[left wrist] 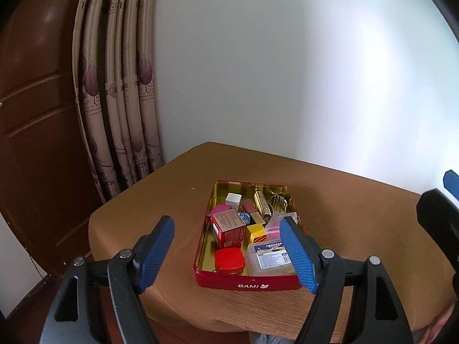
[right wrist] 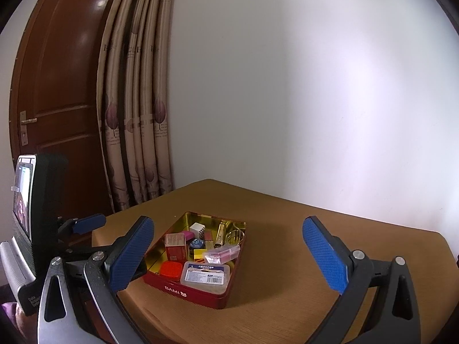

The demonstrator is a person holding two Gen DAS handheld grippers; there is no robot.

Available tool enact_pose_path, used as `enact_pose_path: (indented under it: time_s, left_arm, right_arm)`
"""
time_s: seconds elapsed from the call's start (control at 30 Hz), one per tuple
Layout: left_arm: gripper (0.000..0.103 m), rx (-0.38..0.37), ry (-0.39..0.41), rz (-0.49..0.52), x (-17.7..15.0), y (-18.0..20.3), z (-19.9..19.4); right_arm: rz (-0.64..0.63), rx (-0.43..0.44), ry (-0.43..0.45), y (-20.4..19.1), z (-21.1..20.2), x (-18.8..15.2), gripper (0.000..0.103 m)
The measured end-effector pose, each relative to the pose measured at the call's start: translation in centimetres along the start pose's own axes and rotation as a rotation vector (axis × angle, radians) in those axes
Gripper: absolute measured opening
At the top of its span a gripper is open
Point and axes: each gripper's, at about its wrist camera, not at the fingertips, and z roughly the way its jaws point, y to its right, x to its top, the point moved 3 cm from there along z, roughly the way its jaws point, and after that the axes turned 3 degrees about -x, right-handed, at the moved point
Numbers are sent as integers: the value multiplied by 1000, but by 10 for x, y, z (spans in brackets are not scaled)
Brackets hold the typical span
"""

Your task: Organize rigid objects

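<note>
L wrist view: left gripper wide open, nothing held, hovering above the near edge of the wood table. Red BAMI tin sits just ahead, btwn the blue pads, nearer the right-side pad, which overlaps its near-right corner. Inside the tin: red square case at the near wall, clear labelled box beside it to the right, red carton behind, yellow box, white cube and gold tube toward the far end. Other gripper's tip shows at far right.

R wrist view: right gripper also wide open, empty, above the table. Tin lies ahead, left of centre, close to the left-side pad, well apart from the right-side pad. Clear labelled box at the tin's near corner. L gripper and its phone mount at far left; its jaws mostly hidden here.
</note>
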Motion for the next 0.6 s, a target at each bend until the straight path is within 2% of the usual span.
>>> enact_pose_path:
  time_s: [0.6]
  left_arm:
    - [79, 7, -21, 14, -8, 3, 12]
  right_arm:
    - [-5, 5, -21, -1, 2, -8, 103]
